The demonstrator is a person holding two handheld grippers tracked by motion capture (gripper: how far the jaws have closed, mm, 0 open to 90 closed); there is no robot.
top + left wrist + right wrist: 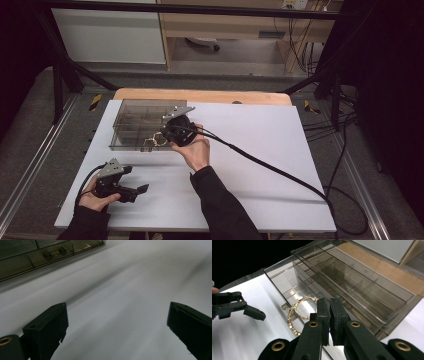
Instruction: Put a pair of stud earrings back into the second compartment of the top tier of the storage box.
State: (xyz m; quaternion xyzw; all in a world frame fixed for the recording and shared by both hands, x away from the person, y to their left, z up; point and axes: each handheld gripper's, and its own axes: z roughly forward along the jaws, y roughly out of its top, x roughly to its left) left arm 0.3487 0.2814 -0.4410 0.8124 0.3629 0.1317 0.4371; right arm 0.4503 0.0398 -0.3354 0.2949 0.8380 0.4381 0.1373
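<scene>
A smoky clear compartment box (131, 120) stands at the table's back left. My right gripper (163, 134) hovers at the box's front right corner, its jaws pressed together (329, 302). A gold chain bracelet (294, 315) hangs from the jaw tips in a loop, over the box's front wall (287, 305) and the white surface. In the high view the bracelet (152, 142) lies against the front edge of the box. My left gripper (134, 180) rests low near the table's front left, jaws wide apart (117, 312) with nothing between them.
A white sheet (260, 150) covers the table. The right gripper's black cable (270, 167) runs across it to the front right. A small dark item (55, 253) sits in a front compartment of the box. Black frame posts (57, 85) stand beyond the table.
</scene>
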